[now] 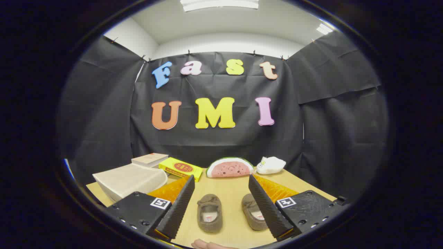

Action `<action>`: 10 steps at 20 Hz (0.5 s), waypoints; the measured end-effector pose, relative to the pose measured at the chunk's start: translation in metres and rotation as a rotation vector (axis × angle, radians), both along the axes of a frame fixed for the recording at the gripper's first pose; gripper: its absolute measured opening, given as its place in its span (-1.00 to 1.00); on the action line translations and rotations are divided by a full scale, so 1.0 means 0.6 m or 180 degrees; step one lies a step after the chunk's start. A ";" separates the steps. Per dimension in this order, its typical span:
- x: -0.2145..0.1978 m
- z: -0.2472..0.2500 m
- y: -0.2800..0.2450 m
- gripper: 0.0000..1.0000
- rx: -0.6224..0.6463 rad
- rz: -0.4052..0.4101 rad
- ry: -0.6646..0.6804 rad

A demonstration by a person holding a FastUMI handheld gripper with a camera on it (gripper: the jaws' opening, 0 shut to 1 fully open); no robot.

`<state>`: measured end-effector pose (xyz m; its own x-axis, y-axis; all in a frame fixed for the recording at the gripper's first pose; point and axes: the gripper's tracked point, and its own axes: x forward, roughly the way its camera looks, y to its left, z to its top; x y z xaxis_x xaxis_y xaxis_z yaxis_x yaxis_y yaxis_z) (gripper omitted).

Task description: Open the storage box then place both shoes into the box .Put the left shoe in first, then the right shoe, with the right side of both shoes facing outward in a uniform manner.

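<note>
While I'm holding my tongs [219,204] up over the bench [228,188], their two black ridged fingers [178,207] are spread wide apart with nothing between the pads, so I'm gripping nothing at all right now. Down in the gap between the fingers sit the two little brown slippers, toes pointing away from me: the one nearer my left finger [209,212] is fully in sight, and the other one [253,216] is partly tucked behind my right finger. They're side by side but not touching. Out past my left finger, off to that side, is the storage box [129,180], a pale translucent thing, and as far as I can tell its lid is down, though the angle makes it hard to be sure. Beyond the shoes at the back of the bench there's a yellow carton [180,168], a watermelon-slice plushie [229,167], a white crumpled bag-ish thing [270,165] and a pale flat box [150,159] behind the storage one. So my read is that I'm at the very start, nothing opened, both shoes out. Next move should be swinging left to the box and getting a finger on the lid's edge, not the shoes yet. Honestly can't tell left shoe from right at this angle.
</note>
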<state>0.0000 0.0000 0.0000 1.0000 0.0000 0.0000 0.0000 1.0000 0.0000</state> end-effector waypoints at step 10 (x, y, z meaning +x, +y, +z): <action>0.026 -0.041 0.033 0.91 -0.0033 0.0104 0.0171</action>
